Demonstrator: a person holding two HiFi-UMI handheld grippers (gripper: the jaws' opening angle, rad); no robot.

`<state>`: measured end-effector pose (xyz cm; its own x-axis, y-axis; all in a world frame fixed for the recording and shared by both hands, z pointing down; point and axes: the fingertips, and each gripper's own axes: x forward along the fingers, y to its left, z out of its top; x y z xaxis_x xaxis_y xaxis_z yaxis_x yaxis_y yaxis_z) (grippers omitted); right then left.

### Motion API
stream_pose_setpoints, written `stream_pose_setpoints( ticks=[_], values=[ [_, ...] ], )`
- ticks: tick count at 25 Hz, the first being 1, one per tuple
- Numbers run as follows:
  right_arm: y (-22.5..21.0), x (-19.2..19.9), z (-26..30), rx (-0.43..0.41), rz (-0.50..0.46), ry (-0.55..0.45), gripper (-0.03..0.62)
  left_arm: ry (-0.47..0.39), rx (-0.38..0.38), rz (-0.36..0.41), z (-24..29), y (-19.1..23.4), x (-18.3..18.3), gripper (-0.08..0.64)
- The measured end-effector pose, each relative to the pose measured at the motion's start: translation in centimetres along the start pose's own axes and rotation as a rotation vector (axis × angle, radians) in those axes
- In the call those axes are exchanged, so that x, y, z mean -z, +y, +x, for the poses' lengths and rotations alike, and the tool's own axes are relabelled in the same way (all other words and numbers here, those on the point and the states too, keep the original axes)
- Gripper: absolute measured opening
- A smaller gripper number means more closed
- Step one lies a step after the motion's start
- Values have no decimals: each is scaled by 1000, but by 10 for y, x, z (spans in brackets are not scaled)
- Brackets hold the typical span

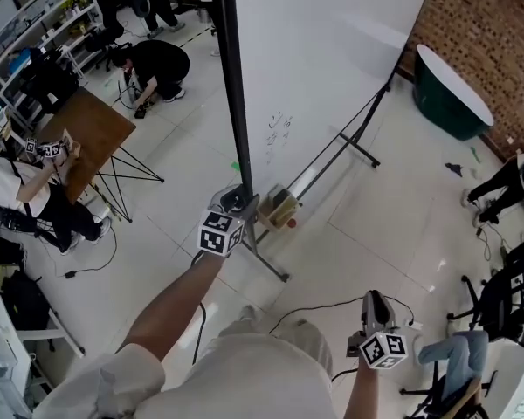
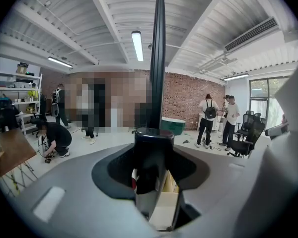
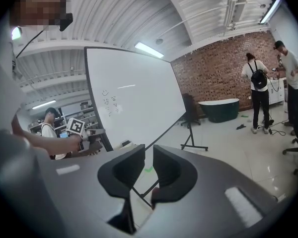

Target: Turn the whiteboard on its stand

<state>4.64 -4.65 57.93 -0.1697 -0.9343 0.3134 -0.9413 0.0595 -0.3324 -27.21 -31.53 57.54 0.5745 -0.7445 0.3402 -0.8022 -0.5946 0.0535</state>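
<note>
The big whiteboard stands tilted on its black wheeled stand, with small scribbles low on its face. Its black side frame runs down into my left gripper, which is shut on it just above the tray. In the left gripper view the frame rises straight up from between the jaws of the left gripper. My right gripper hangs low at the right, away from the board. The right gripper holds nothing, its jaws a narrow slit apart, and faces the whiteboard.
A stand foot reaches toward me across the floor, beside a box on the tray. A wooden table and a crouching person are at the left. A green tub and office chairs are at the right. A cable lies near my feet.
</note>
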Motion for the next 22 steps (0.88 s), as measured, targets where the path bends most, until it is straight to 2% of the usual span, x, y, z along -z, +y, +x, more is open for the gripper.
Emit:
stream_pose_setpoints(
  ticks=[3,8,16,18,22],
  values=[
    [-14,-2,-2,-14,-3,10,50,9,-8,-5,-12,0,7,206],
    [-32,-3,6,-54,-86,54,51,-11,-41,-26,-43,9,17,206],
    [-74,-7,14,-57,-66,60,50,13,-133,-83,-72,11,28,206],
    [-74,-18,27,-70,-59,43,51,20,-145,-89,-79,8,31,206],
    [-47,-47,70,-145,-118,16,51,30,-160,-90,-88,6,35,203]
  ],
)
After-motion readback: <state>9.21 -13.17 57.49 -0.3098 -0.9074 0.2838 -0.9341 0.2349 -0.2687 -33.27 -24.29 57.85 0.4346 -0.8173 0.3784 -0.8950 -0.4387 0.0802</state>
